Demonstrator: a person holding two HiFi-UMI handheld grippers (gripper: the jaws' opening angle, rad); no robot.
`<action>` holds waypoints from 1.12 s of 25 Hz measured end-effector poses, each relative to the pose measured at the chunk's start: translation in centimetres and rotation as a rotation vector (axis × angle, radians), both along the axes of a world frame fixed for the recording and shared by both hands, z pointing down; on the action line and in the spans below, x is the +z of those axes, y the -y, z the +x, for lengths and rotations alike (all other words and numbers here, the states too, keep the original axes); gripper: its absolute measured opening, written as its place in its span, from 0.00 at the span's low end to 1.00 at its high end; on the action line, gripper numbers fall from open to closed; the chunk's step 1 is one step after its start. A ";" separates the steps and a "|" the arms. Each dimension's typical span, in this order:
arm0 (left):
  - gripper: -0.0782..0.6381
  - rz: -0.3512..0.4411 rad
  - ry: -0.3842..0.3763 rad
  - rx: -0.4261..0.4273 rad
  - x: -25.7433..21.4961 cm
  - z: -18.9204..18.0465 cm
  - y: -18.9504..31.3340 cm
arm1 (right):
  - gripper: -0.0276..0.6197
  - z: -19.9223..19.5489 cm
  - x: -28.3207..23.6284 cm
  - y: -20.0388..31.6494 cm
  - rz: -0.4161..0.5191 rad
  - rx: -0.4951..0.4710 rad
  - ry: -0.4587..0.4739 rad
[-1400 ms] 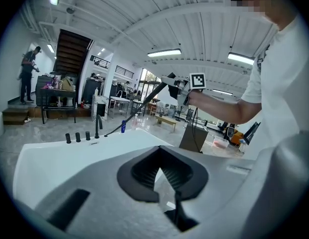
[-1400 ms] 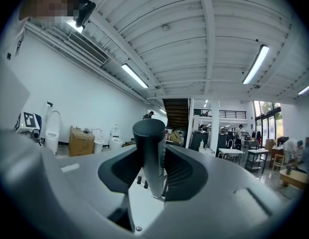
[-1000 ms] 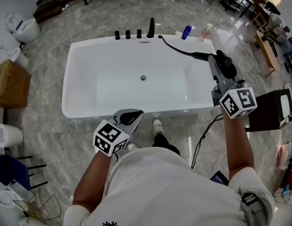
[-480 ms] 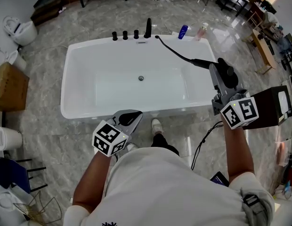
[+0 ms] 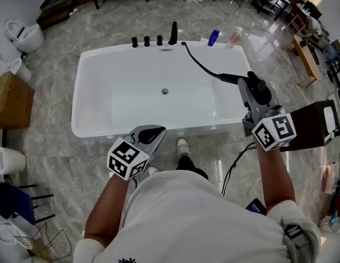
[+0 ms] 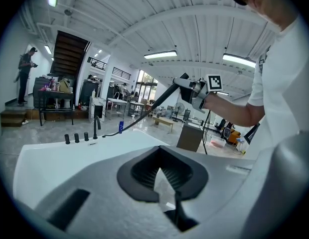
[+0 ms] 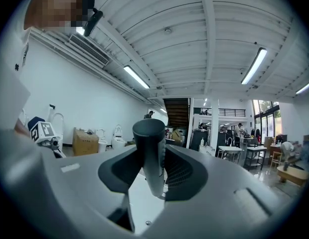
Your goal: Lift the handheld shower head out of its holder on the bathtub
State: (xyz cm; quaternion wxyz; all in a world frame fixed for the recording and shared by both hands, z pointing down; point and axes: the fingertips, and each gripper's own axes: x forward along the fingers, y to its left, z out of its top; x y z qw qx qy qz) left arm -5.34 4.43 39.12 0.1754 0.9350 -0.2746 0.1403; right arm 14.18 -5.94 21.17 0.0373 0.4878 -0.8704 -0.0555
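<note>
A white bathtub (image 5: 85,122) lies in front of me, with black taps (image 5: 153,39) on its far rim. From there a black hose (image 5: 200,64) runs to the black shower head (image 5: 259,90), lifted over the tub's right rim. My right gripper (image 5: 248,86) is shut on its handle; in the right gripper view the dark cylinder (image 7: 148,138) stands upright between the pads. In the left gripper view the shower head (image 6: 169,89) slants up toward the right gripper (image 6: 192,86). My left gripper (image 5: 151,136) hangs by the tub's near rim, shut, with nothing in it.
A blue bottle (image 5: 215,37) and a pink bottle (image 5: 234,37) stand at the tub's far right corner. A dark cabinet (image 5: 318,125) is on the right, a cardboard box (image 5: 13,97) and a toilet (image 5: 24,32) on the left. A cable (image 5: 236,163) trails over the floor.
My right gripper has drawn the shower head a little nearer to me along the tub's right side, and the hose has followed. The left gripper has stayed put.
</note>
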 end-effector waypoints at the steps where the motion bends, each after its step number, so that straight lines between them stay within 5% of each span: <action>1: 0.12 0.000 -0.001 -0.002 0.0 -0.2 0.0 | 0.26 -0.2 0.0 0.1 0.000 -0.001 -0.001; 28: 0.12 0.011 -0.006 -0.012 -0.9 -0.9 -0.8 | 0.26 -0.7 -0.4 -0.3 0.000 0.006 -0.019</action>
